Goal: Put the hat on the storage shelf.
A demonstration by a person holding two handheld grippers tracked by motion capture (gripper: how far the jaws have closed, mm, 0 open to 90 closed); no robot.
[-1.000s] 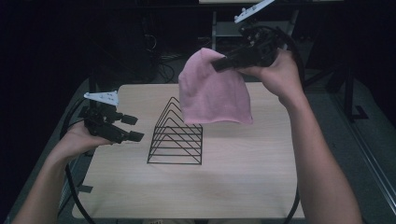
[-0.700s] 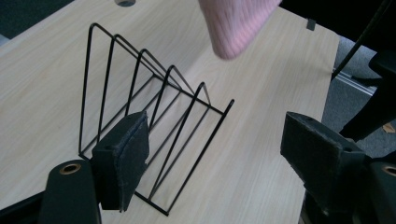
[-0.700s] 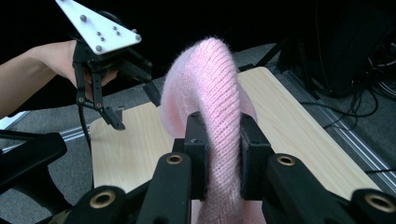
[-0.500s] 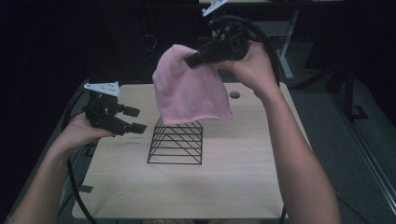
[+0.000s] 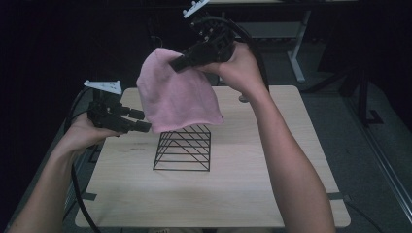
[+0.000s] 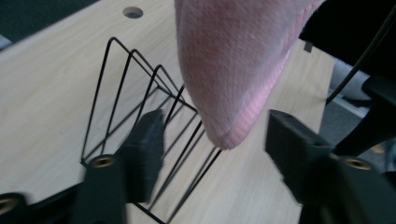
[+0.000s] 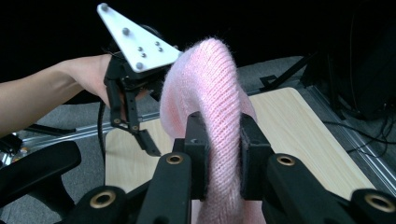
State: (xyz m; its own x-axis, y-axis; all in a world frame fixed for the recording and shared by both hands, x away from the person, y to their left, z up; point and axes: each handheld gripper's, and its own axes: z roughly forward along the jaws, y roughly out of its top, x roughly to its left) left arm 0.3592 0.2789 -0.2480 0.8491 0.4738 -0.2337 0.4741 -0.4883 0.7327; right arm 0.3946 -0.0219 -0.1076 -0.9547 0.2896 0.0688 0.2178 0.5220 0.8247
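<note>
A: Bench [image 5: 252,194], wire rack [image 5: 183,149], pink knit hat [image 5: 177,97] — where does each sit?

B: Rack on bench; hat hangs above it, clamped in the right tongs [image 7: 218,140].

A: Left tongs [image 6: 212,149]?

B: Apart, flanking the hat's lower edge. Closing late may miss it; knit could snag on wire.

Pink knitted cloth [image 5: 177,99]: in the high view it hangs in front of the upper back part of the black wire triangular rack [image 5: 183,151], hiding it; cut off by the top edge in the left gripper view, by the bottom edge in the right gripper view.
Left gripper [image 6: 212,147]: jaws blurred in its own view.
Light wooden table [image 5: 243,194]: near edge partly cut off at the bottom of the high view.
</note>
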